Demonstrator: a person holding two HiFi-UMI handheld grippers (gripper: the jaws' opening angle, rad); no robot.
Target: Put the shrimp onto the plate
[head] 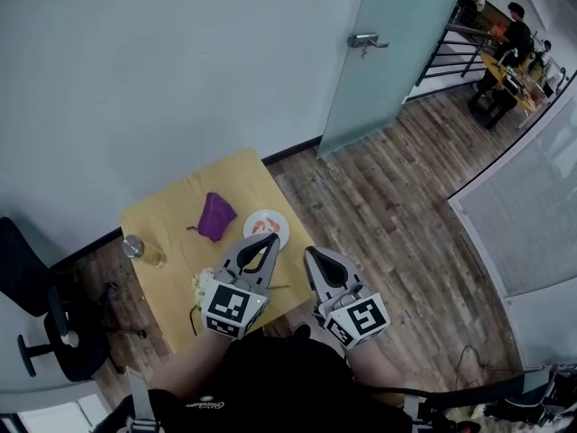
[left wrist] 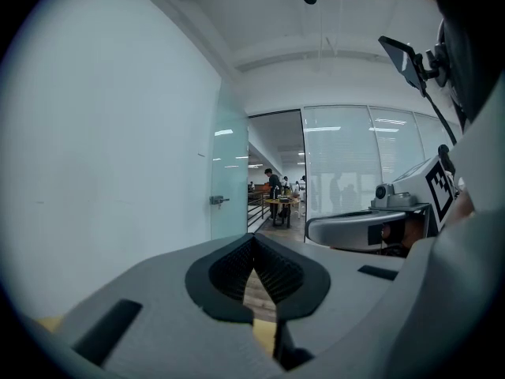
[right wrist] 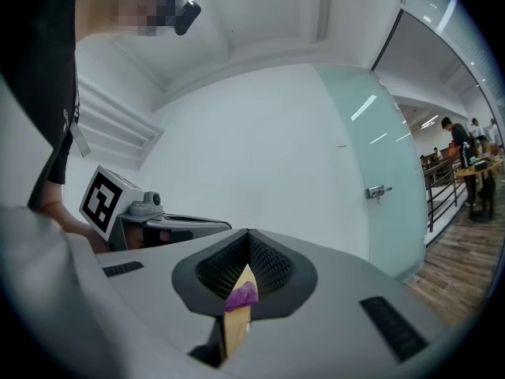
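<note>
In the head view the shrimp is seen lying on the plate on the table, just beyond the left gripper, the right gripper being held alongside; in the left gripper view the jaws are shown closed on nothing, and likewise in the right gripper view.

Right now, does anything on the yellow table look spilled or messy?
Nothing stands out. The shrimp lies on the white plate, the purple cloth beside it is just crumpled, and no spill shows on the table.
</note>
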